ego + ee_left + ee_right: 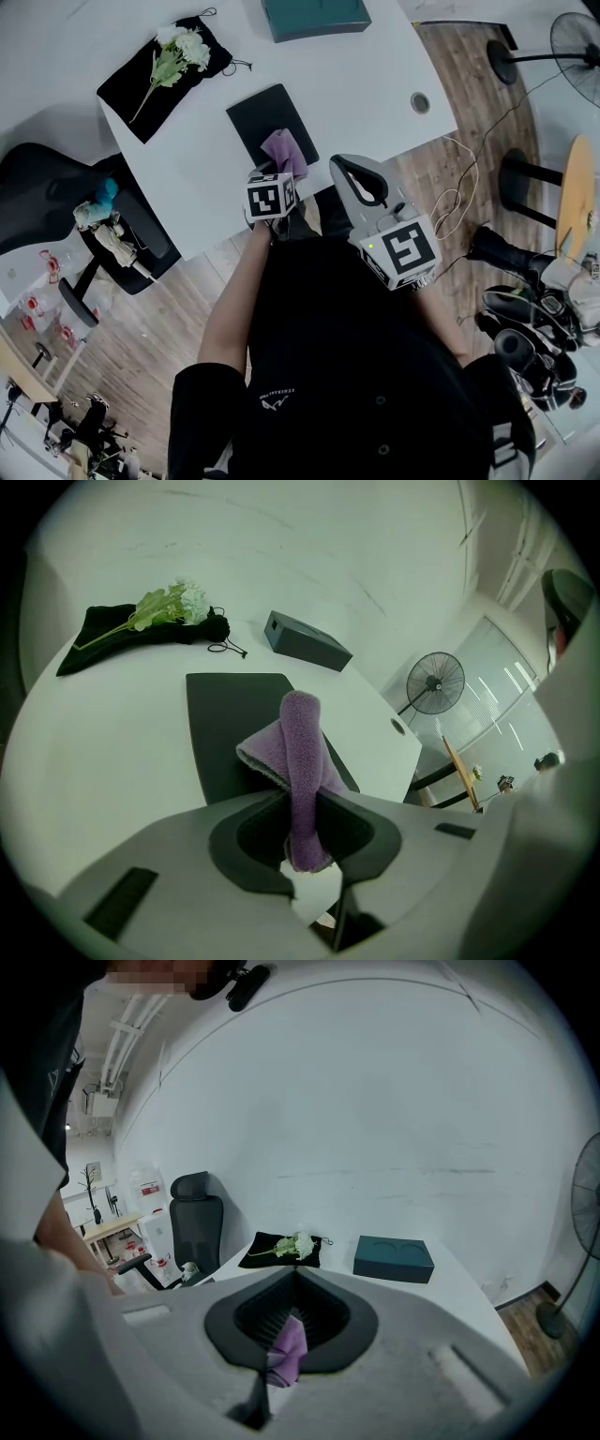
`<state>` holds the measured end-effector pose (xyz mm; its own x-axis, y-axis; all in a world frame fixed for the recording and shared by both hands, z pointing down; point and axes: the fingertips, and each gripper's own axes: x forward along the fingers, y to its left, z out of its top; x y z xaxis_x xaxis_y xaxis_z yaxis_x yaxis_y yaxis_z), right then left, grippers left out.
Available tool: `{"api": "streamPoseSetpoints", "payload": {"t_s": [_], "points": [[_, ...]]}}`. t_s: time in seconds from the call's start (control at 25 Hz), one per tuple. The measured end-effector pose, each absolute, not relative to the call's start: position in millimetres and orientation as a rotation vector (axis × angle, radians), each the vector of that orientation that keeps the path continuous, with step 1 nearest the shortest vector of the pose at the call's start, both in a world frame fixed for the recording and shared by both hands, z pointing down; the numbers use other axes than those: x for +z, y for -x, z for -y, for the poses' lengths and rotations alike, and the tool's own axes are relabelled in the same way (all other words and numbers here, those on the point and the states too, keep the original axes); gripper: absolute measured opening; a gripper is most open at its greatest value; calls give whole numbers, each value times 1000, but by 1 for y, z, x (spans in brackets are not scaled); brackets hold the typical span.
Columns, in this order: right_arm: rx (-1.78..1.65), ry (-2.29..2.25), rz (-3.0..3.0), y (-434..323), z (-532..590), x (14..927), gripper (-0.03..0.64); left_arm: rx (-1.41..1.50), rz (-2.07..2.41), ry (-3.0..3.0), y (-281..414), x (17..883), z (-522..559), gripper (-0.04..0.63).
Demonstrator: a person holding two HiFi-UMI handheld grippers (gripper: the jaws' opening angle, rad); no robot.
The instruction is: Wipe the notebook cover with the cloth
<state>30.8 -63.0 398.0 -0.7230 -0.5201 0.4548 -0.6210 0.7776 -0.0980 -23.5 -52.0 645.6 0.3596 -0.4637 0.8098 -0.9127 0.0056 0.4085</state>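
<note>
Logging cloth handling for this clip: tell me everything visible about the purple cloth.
The purple cloth looks fuzzy, like microfibre, and is folded into a thick band with a paler edge. The left gripper has its jaws shut on the near end. The free end reaches out over the near part of the dark notebook; contact there is unclear.

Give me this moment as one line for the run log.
left tool: shut on cloth | cloth: purple, over notebook, contact unclear | right tool: shut, empty, clear of notebook
</note>
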Motion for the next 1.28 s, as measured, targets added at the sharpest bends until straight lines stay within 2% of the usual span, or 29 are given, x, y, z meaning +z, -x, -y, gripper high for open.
{"api": "streamPoseSetpoints", "payload": {"t_s": [1.28], "points": [[332,-709,2627,-4,49,398,5,519,1391,-1494,72,643,18,75]]}}
